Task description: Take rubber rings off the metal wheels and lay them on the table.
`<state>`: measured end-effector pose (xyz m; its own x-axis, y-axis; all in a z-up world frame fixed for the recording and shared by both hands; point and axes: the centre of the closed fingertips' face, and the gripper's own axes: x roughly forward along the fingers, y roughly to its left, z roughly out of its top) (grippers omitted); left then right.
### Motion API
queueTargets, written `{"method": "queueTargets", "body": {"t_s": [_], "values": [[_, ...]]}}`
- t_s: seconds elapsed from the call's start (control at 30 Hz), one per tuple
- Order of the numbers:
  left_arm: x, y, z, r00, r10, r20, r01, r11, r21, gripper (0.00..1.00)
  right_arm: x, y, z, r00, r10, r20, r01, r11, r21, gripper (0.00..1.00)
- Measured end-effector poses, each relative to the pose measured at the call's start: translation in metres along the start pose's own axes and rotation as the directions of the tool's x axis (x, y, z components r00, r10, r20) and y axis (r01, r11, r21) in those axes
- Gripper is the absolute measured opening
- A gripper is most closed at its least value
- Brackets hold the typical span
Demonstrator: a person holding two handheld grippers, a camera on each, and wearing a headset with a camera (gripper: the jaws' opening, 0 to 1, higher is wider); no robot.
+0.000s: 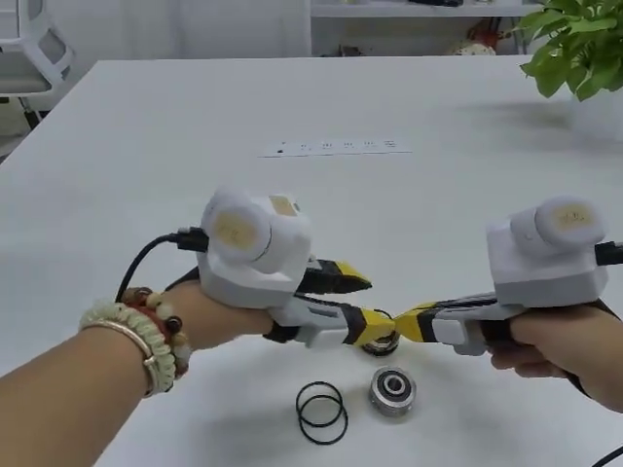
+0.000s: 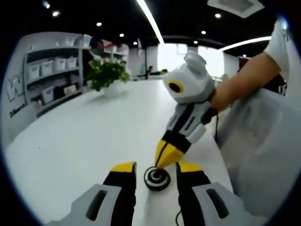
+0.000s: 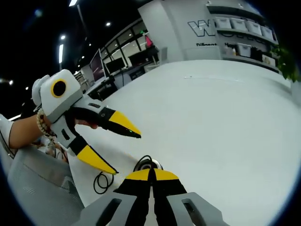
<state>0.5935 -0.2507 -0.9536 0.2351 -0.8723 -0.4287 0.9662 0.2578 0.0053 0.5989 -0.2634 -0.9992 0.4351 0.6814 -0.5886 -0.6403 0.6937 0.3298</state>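
We are holding left gripper point(image 2: 156, 167) spread, wheel point(image 2: 156, 179) just beyond its tips; right gripper point(image 3: 150, 175) clenched against it. The unclamped wheel may skid away.

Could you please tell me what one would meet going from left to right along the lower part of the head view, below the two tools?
beaded bracelets on the wrist → rubber rings → loose metal wheel → the person's right hand
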Motion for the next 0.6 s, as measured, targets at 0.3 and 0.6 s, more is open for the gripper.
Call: {"method": "queueTargets", "body": {"t_s": [0.3, 0.6], "values": [[-0.039, -0.007, 0.003, 0.9998, -0.005, -0.019, 0.006, 0.998, 0.065, 0.47, -0.006, 0.002, 0.012, 0.999, 0.006, 0.044, -0.007, 1.0, 0.024, 0.0], [-0.088, -0.005, 0.021, 0.9966, 0.068, 0.047, -0.072, 0.995, 0.072, 0.6, -0.014, 0.015, 0.031, 0.993, 0.025, 0.115, -0.031, 0.998, 0.05, 0.0]]}}
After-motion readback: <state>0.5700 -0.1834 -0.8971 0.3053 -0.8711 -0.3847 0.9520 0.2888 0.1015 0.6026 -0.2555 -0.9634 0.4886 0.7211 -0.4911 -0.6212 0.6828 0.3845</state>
